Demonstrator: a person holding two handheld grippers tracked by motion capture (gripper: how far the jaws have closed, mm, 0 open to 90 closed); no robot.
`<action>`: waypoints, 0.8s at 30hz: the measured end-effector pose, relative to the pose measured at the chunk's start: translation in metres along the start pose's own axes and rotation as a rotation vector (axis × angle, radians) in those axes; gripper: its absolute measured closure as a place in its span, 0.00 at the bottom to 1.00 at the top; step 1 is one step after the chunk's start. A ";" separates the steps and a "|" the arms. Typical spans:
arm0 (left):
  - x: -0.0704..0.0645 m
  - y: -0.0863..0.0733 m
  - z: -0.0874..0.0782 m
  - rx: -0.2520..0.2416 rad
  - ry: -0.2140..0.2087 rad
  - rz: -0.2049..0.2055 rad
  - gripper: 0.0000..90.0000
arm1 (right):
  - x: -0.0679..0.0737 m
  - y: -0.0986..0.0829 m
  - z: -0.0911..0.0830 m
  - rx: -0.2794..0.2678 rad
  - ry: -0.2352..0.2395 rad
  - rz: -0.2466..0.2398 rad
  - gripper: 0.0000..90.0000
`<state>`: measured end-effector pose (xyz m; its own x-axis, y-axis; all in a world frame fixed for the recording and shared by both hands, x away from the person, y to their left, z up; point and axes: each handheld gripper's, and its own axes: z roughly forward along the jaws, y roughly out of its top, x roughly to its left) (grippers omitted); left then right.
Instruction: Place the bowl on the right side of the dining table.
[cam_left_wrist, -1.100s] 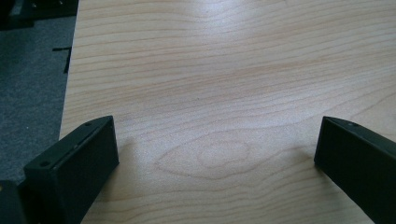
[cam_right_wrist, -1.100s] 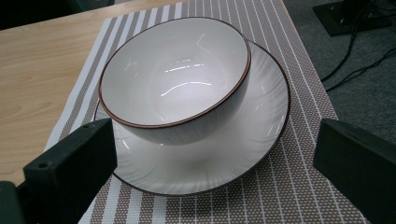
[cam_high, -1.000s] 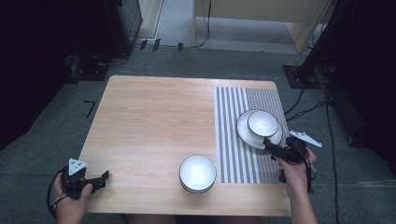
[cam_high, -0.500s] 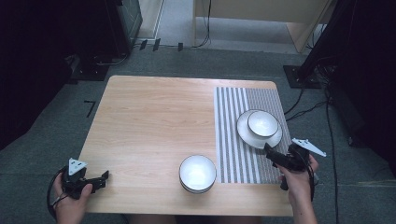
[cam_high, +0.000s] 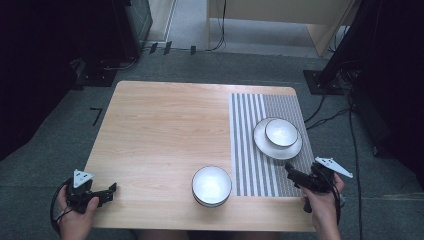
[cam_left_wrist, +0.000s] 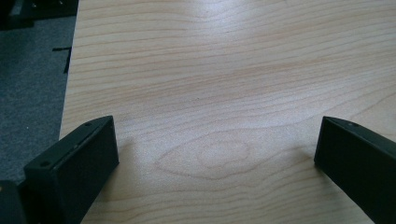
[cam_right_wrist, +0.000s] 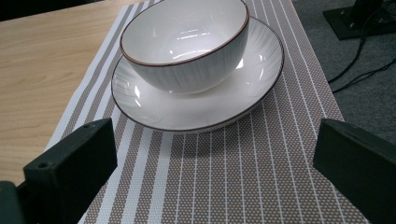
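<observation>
Small bowl (cam_high: 281, 132) sits inside the plate (cam_high: 265, 145), both on the striped placemat (cam_high: 255, 170) at the right side of the surface (cam_high: 165, 130); nothing holds it.

Right claw (cam_high: 291, 173): jaws spread wide, nothing between them. It hovers over the near right part of the placemat, pointing toward the plate and apart from it. In the right gripper view the two black jaws frame the placemat, with the plate (cam_right_wrist: 201, 109) and small bowl (cam_right_wrist: 187, 44) just ahead. Bowl is white with a thin dark rim and fine ribbing on its outer wall; it stands upright in the plate's middle. Plate is white with a matching dark rim.

Left claw (cam_high: 111, 191): jaws wide apart, holding nothing, low over the near left corner of the surface. The left gripper view shows bare wood grain (cam_left_wrist: 210, 93) between its jaws.

Farther out: a second, larger white bowl (cam_high: 211, 185) rests on the bare wood near the front edge, just left of the placemat and well apart from either claw. Whether it is one bowl or a stack cannot be told.
</observation>
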<state>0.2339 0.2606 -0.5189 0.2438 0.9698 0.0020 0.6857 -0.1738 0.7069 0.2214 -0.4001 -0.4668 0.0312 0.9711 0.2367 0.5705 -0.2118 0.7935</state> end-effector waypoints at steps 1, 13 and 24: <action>0.000 0.000 0.000 0.000 0.000 0.001 0.00 | 0.000 -0.001 -0.001 0.001 -0.002 -0.005 0.00; 0.000 0.000 0.000 0.000 0.000 0.000 0.00 | 0.001 -0.016 -0.008 0.015 -0.004 -0.036 0.00; 0.000 0.000 0.000 0.001 0.000 0.001 0.00 | -0.003 -0.025 -0.012 0.027 -0.023 -0.058 0.00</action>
<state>0.2339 0.2606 -0.5188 0.2441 0.9697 0.0024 0.6859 -0.1744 0.7065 0.1970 -0.3991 -0.4803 0.0160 0.9840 0.1773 0.5936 -0.1520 0.7903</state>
